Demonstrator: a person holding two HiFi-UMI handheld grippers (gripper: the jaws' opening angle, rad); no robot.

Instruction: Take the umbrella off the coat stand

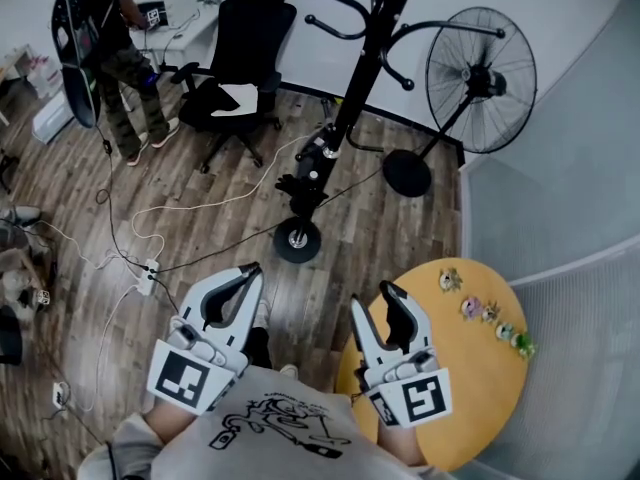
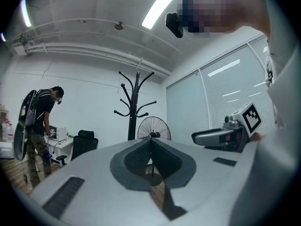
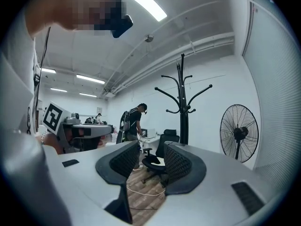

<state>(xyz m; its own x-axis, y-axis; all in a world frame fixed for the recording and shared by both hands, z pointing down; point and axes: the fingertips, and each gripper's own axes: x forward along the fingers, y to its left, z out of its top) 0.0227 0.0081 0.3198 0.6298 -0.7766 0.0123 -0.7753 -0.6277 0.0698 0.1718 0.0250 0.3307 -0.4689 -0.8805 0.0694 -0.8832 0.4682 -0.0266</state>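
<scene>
- One grey hand-held left gripper (image 1: 250,268) (image 2: 150,142) with a marker cube: jaws clenched, tips touching, nothing between them.
- One matching right gripper (image 1: 372,296) (image 3: 148,147): jaws released and standing apart, with nothing in the gap. Only distant floor and a chair show through it.
- One tall black metal coat stand (image 1: 350,98) (image 2: 136,102) (image 3: 182,102) with curved hooks and a round base, well apart from both grippers.
- Umbrella: not clearly made out. A dark lumpy shape (image 1: 308,168) with pale patches sits low on the stand's pole, just above the base; whether it is the umbrella cannot be told.
- One black pedestal fan (image 1: 480,78), just right of the stand in the head view, near the white wall.
- One black swivel office chair (image 1: 240,78), left of the stand.
- One round yellow wooden tabletop (image 1: 470,378), partly under the right gripper, carrying a row of small colourful figurines (image 1: 487,313).
- One person (image 1: 110,48) in dark clothes, standing far left.
- One white power strip (image 1: 148,271) with cables, on the brown wood-plank floor (image 1: 200,168).
</scene>
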